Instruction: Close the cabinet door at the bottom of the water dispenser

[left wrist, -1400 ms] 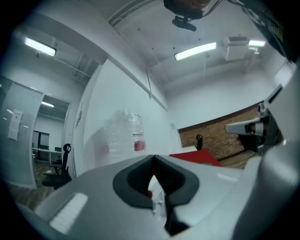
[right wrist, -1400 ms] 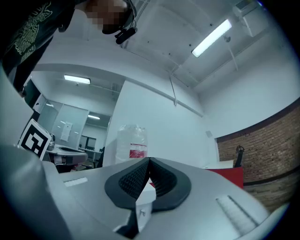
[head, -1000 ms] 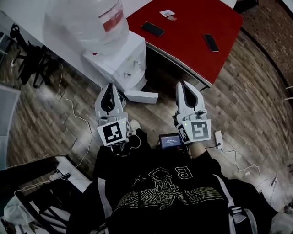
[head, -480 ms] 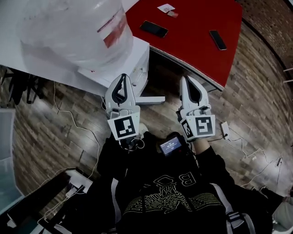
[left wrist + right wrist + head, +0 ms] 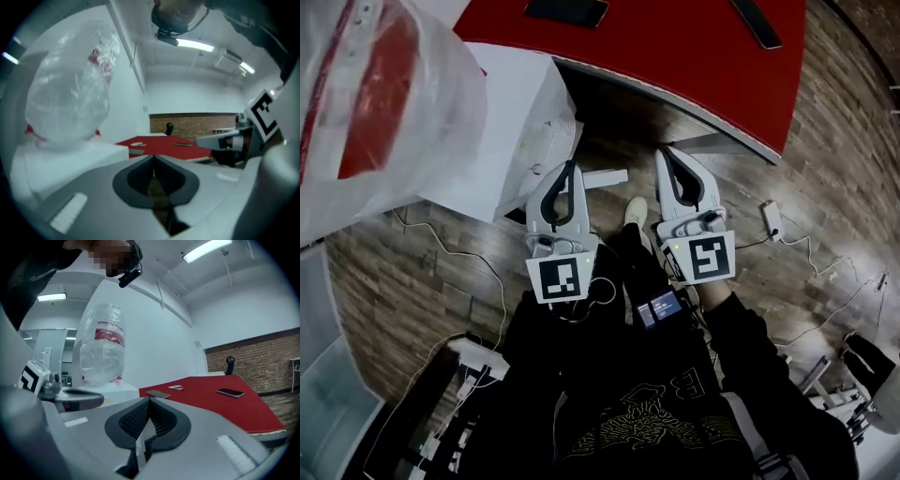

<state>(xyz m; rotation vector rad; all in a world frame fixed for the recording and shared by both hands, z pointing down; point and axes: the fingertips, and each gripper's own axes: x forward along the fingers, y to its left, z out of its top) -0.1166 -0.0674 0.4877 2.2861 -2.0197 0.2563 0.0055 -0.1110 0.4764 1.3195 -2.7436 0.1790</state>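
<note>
The white water dispenser [image 5: 511, 117] stands at the upper left with its clear bottle [image 5: 375, 103] on top. At its foot the cabinet door [image 5: 607, 177] sticks out to the right as a narrow white slab, open. My left gripper [image 5: 570, 169] is shut and empty, its tip over the door's near end beside the dispenser's lower front. My right gripper [image 5: 667, 154] is also shut and empty, to the right of the door over dark floor under the table. The left gripper view shows the bottle [image 5: 70, 93] above the shut gripper [image 5: 153, 158]. The right gripper view shows the bottle [image 5: 101, 345] beyond the shut gripper [image 5: 149, 400].
A red table [image 5: 694, 56] with two phones [image 5: 567, 9] [image 5: 757, 21] stands just right of the dispenser, its edge above the right gripper. Cables and a power strip [image 5: 772, 217] lie on the wood floor. My shoe [image 5: 635, 211] is between the grippers.
My head has come forward over the dispenser, so the bottle now fills the upper left. Both grippers have stayed shut and moved in closer to the dispenser's base and door.
</note>
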